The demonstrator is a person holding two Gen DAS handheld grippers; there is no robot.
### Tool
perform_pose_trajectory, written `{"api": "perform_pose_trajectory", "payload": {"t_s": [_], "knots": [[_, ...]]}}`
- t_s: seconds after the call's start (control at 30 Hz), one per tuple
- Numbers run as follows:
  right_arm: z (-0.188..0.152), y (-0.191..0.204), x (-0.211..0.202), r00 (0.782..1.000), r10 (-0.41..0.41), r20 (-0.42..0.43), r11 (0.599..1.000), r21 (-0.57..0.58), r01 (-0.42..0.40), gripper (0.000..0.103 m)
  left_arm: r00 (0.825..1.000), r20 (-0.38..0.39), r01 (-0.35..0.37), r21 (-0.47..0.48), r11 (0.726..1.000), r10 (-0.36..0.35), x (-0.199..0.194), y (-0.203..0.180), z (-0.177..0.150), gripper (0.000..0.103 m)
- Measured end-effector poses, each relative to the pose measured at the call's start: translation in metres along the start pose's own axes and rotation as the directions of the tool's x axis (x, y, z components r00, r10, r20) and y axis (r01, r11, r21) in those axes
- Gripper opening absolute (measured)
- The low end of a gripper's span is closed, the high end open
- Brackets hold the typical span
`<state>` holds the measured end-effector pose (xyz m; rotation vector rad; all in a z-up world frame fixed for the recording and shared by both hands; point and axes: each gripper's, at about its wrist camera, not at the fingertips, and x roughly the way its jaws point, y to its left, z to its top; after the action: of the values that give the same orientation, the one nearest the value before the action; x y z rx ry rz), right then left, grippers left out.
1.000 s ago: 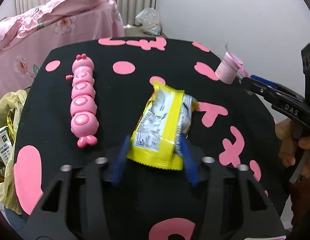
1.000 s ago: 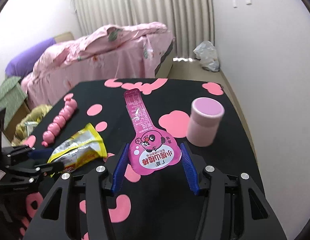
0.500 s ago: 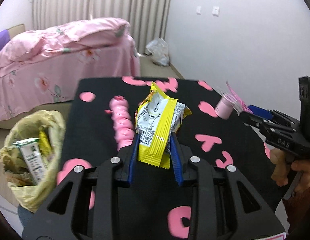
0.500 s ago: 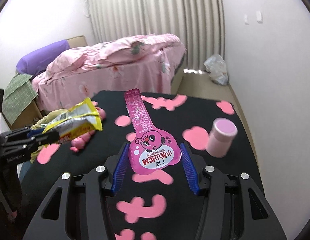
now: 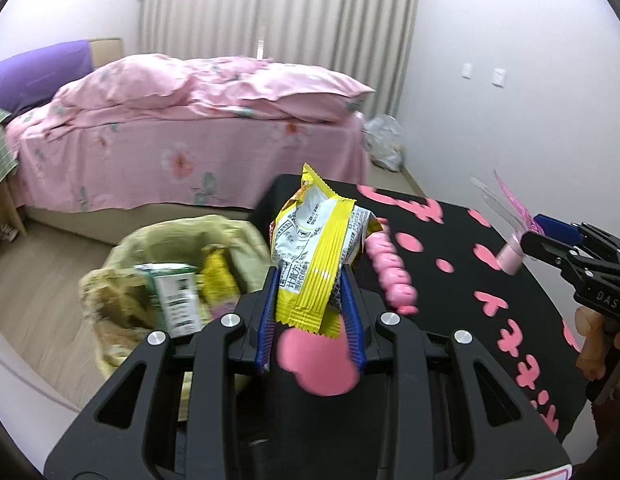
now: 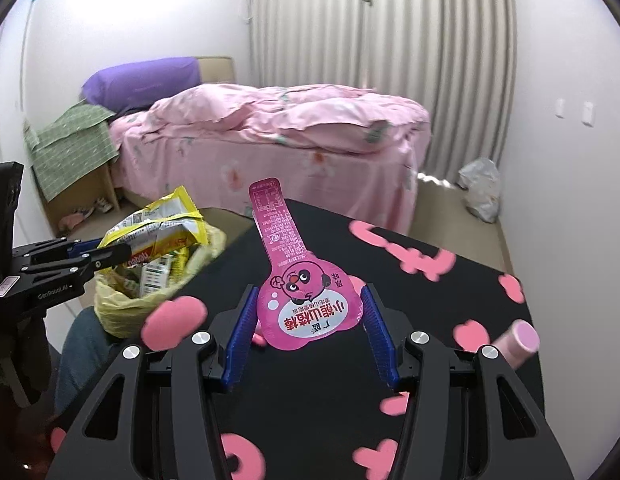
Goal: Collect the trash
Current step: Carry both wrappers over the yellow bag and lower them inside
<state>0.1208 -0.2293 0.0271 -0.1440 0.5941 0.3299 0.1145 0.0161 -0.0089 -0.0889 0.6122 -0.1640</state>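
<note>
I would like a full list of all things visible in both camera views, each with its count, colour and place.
yellow snack wrapper: 1, yellow and white, held in the left gripper, near the trash bag
pink lid wrapper: 1, pink with a cartoon face, held in the right gripper
trash bag: 1, pale yellow, on the floor beside the table, with cartons and wrappers inside
pink caterpillar toy: 1, pink, on the table
pink cup: 1, pink, on the table near the right edge
table: 1, black with pink shapes
bed: 1, pink floral cover, behind
purple pillow: 1, purple, at the bed head
white plastic bag: 1, white, on the floor by the wall
left gripper: 1, black with blue fingers
right gripper: 1, black with blue fingers
</note>
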Motion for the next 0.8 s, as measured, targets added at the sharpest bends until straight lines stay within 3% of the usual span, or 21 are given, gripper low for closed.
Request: {"api": "perform_pose_trajectory", "payload": {"t_s": [0.23,0.43,0.63,0.8], "knots": [[0.022,0.045,0.018,0.998,0.059,-0.021,0.996,-0.06,-0.061,0.049,0.999,0.019,-0.045,-0.098,0.994,0.047,-0.007,0.055,-0.007,0.029],[0.033,0.074,0.043,0.993,0.102,-0.064,0.991,-0.085,-0.107,0.049,0.993,0.001,-0.112,-0.199,0.974,0.115,0.009,0.105,-0.013,0.029],[0.037,0.089,0.073,0.985,0.134,-0.108,0.985,-0.093,-0.144,0.049,0.983,-0.042,-0.183,-0.258,0.949,0.178,0.026,0.133,-0.023,0.029],[0.043,0.102,0.105,0.973,0.178,-0.145,0.976,-0.103,-0.193,0.049,0.974,-0.083,-0.225,-0.252,0.941,0.211,0.043,0.137,-0.033,0.029]]}}
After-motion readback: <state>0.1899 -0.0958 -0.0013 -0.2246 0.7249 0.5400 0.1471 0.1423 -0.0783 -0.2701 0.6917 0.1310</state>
